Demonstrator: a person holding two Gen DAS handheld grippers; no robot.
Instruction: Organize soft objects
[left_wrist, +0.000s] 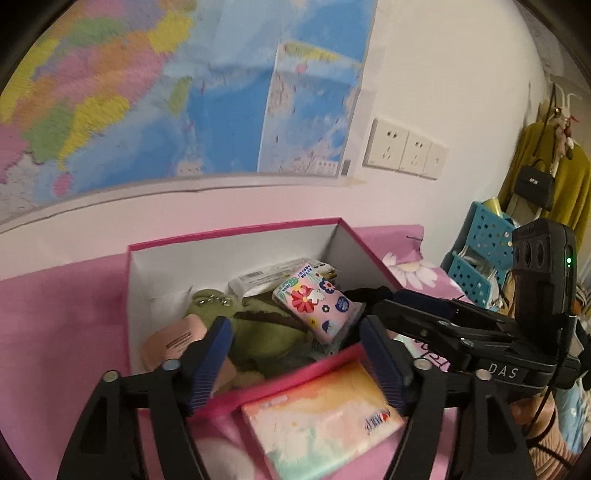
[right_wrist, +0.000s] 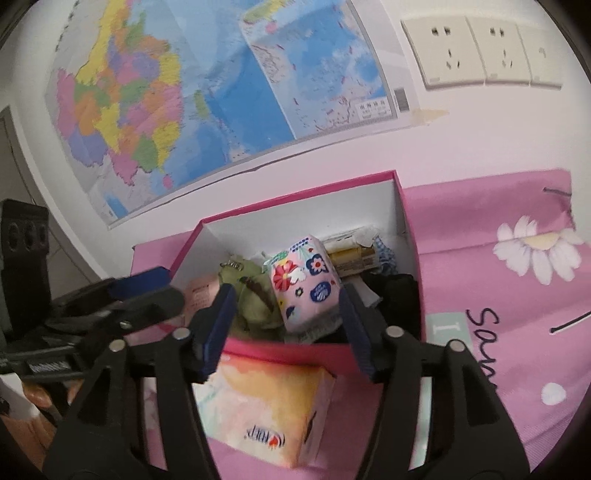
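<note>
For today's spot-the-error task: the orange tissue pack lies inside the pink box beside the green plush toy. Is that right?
Not quite. The orange tissue pack lies outside the pink box, on the bedsheet in front of it, as the right wrist view shows. The green plush toy is inside.

The left gripper (left_wrist: 295, 354) hangs over the near rim of the pink box (left_wrist: 236, 236), jaws apart and empty. Below them a tissue pack (left_wrist: 325, 424) lies on the pink bedsheet (left_wrist: 62, 332). Inside the box sit a green plush (left_wrist: 266, 332) and a floral pack (left_wrist: 321, 306). The right gripper (left_wrist: 417, 306) reaches in from the right.
</note>
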